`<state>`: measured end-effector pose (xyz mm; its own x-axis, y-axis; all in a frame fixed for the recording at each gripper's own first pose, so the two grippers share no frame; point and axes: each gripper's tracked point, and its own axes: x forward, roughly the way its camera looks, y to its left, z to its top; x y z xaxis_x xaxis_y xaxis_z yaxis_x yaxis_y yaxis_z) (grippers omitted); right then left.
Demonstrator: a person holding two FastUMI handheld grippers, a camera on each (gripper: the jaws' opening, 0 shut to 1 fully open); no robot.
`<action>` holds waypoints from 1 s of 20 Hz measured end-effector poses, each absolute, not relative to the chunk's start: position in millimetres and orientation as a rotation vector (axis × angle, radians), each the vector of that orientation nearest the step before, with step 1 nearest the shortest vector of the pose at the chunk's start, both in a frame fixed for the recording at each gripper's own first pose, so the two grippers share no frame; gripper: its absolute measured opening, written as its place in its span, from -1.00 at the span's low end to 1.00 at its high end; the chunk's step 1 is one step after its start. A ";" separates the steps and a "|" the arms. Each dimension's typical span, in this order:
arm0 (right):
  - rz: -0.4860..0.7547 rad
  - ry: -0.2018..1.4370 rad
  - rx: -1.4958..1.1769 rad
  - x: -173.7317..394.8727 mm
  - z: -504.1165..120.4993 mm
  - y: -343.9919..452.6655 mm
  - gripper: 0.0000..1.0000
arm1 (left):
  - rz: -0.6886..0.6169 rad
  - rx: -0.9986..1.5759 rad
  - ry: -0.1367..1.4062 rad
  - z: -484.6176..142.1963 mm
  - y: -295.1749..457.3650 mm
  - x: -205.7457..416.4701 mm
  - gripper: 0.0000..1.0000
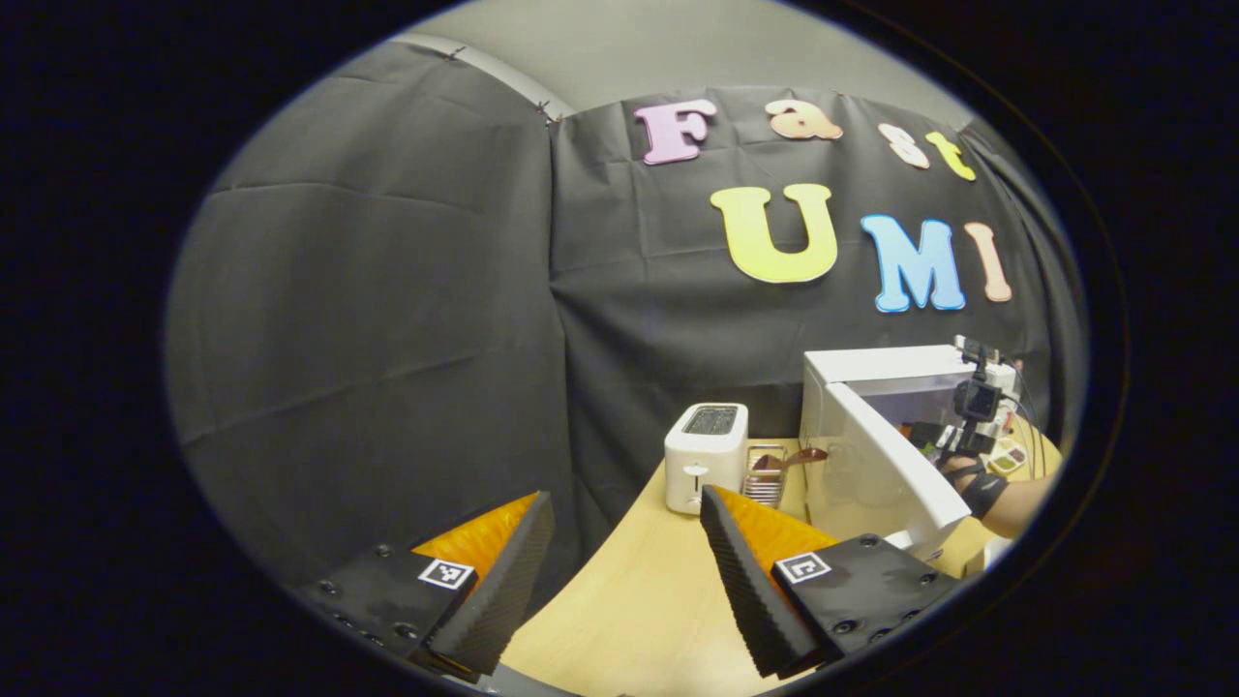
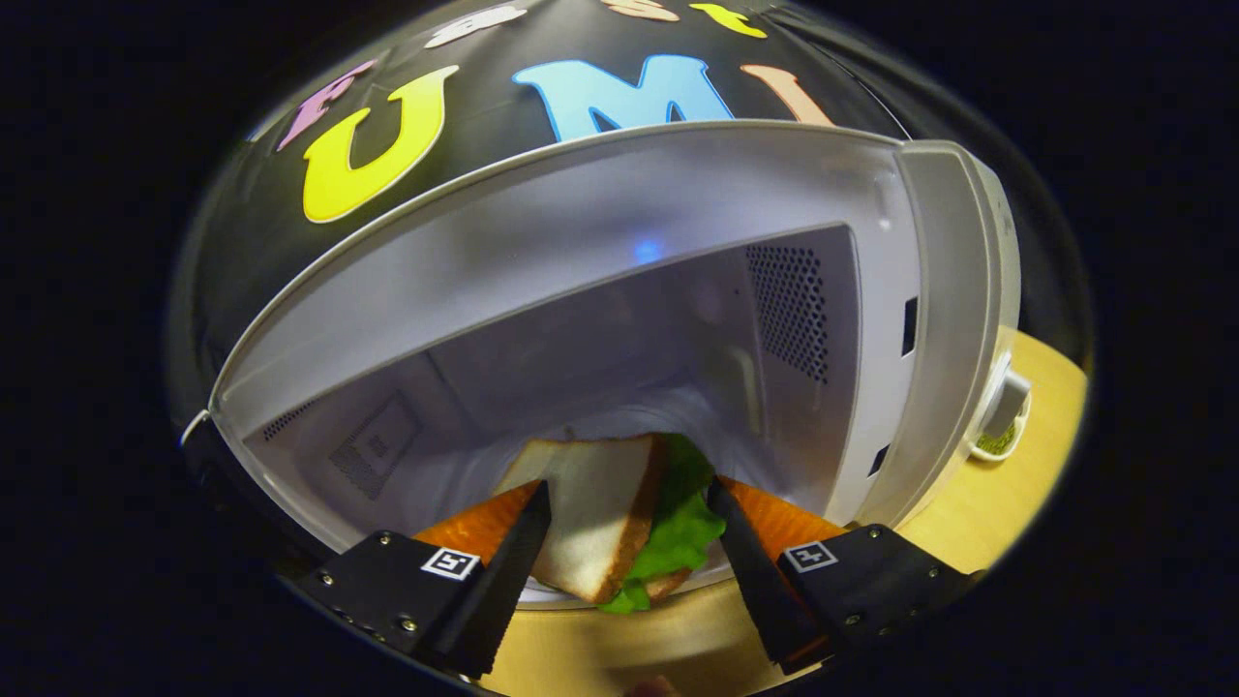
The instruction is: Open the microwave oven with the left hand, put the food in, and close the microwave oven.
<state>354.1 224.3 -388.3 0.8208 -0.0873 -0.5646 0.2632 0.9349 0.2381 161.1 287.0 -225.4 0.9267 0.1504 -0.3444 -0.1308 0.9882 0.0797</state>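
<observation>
The white microwave (image 1: 876, 387) stands at the table's right end with its door (image 1: 895, 460) swung open. My right gripper (image 1: 973, 416), held by a gloved hand (image 1: 982, 489), is at its mouth. In the right gripper view the sandwich (image 2: 605, 513), white bread with green lettuce, sits tilted at the front of the chamber (image 2: 600, 358), between the fingers of my right gripper (image 2: 629, 537). The left finger meets the bread and the right one is close to the lettuce, but whether they press on it is unclear. My left gripper (image 1: 624, 571) hangs open and empty over the table's left end.
A white toaster (image 1: 707, 455) stands on the wooden table (image 1: 639, 600) left of the microwave, with a small wire rack (image 1: 767, 474) holding a brown item between them. A small dish (image 2: 997, 431) lies to the microwave's right.
</observation>
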 end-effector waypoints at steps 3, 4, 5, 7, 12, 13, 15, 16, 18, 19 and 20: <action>-0.156 0.543 0.258 349.3 -364.8 216.6 0.96 | 0.125 0.052 0.348 -226.2 278.0 166.3 1.00; -0.139 0.533 0.244 345.2 -356.7 217.3 0.96 | 0.118 0.046 0.346 -229.2 276.3 166.7 0.98; -0.123 0.523 0.225 340.2 -347.3 216.4 0.97 | 0.114 0.040 0.343 -230.2 273.7 169.3 0.97; -0.099 0.488 0.176 329.4 -325.5 212.6 0.96 | 0.105 0.029 0.343 -233.7 266.9 172.2 0.87; -0.017 0.377 0.086 295.2 -259.5 206.8 0.97 | 0.094 0.028 0.346 -249.5 255.4 181.5 0.96; 0.003 0.362 0.084 286.6 -248.2 206.5 0.96 | 0.094 0.028 0.343 -253.9 254.1 183.8 0.96; 0.022 0.328 0.075 270.5 -223.5 197.5 0.96 | 0.096 0.021 0.348 -264.4 248.3 186.2 0.95; 0.027 0.307 0.071 263.2 -210.2 193.0 0.97 | 0.093 0.016 0.356 -269.2 243.8 187.5 1.00; 0.028 0.268 0.064 247.9 -183.0 179.4 0.95 | 0.100 0.019 0.378 -281.8 240.8 187.3 0.95; 0.027 0.251 0.060 240.0 -171.8 170.6 0.95 | 0.101 0.016 0.385 -285.0 237.9 186.6 0.95; 0.026 0.237 0.056 232.7 -160.6 161.7 0.95 | 0.100 0.010 0.392 -288.7 233.6 185.1 0.95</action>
<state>232.7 161.7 -160.6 0.9717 0.0323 -0.2340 -0.0191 0.9981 0.0585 185.1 233.6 -288.7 0.9192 0.0991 -0.3811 -0.0951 0.9950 0.0295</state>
